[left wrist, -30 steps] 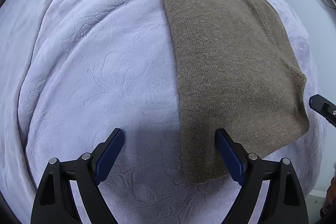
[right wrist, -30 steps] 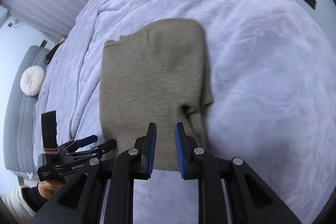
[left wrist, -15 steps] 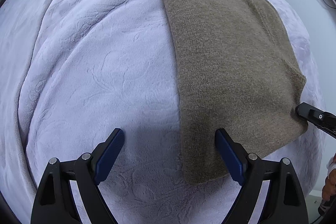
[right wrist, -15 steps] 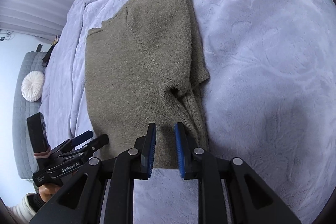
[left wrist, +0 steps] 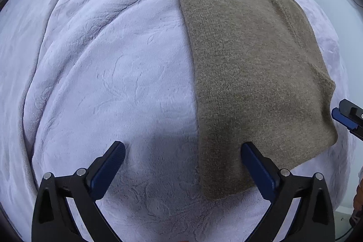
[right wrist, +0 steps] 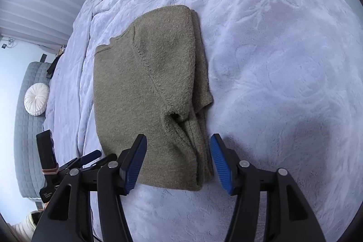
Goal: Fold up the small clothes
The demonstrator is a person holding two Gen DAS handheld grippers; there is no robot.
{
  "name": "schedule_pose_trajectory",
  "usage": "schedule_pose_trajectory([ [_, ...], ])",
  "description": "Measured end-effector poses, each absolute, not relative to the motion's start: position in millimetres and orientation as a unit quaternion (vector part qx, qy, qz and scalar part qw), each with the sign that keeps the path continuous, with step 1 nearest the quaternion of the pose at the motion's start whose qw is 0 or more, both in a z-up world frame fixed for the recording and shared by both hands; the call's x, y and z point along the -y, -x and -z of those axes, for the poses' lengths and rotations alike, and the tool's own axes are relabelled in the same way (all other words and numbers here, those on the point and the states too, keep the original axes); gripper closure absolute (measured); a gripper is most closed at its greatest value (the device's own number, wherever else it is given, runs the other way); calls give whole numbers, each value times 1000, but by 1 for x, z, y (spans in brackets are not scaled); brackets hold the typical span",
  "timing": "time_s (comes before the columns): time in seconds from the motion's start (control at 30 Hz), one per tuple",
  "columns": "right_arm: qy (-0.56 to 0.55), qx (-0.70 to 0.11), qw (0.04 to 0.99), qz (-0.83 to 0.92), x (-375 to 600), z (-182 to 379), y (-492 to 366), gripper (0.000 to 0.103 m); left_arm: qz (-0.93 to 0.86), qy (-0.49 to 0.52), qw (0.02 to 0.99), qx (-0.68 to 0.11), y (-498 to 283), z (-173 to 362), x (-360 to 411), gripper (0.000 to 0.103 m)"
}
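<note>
On the lilac blanket [right wrist: 283, 60] the olive sweater [right wrist: 145, 87] lies mid-frame, half folded; the right gripper [right wrist: 178, 162], just opening, straddles its near hem, the left gripper [left wrist: 182, 165] gapes empty, so both should pinch every layer together.

An olive-brown knitted sweater [right wrist: 145, 92] lies flat on the pale lilac bed [right wrist: 283, 60], folded lengthwise into a long narrow shape. Its sleeve is tucked over along the three o'clock edge, bunching in layers there, with the neckline up toward eleven o'clock.
</note>
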State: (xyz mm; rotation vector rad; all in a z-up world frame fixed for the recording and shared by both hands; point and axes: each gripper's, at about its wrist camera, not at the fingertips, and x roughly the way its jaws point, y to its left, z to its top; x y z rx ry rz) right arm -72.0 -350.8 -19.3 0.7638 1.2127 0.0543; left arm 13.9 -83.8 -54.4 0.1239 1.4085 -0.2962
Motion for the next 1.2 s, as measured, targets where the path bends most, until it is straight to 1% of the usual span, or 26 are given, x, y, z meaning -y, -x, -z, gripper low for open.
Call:
schedule_pose_trajectory([
  [0.07,-351,-557,753,-26,352,20,73,37,137,-62,751,-643,-13,55,85,0],
  [0.17,-353,-558,751,-24,353,21,74,32,136,-71,753,-640,-13,54,90,0],
  [0.23,-355,-558,749,-23,354,22,74,32,136,-76,754,-638,-12,54,93,0],
  [0.3,-358,-559,747,-22,354,24,74,26,137,-78,754,-638,-12,52,95,0],
  [0.33,-358,-559,747,-21,355,24,74,25,137,-78,753,-639,-12,52,96,0],
  [0.53,-360,-559,746,-23,356,25,74,25,139,-69,744,-650,-16,60,93,0],
  [0.77,-362,-559,746,-27,361,26,71,25,153,-31,722,-674,-29,65,79,0],
  [1.0,-378,-555,740,-37,376,28,62,25,177,1,759,-626,-50,32,65,0],
  [1.2,-412,-530,738,-66,390,30,41,24,190,50,769,-608,-90,27,71,0],
])
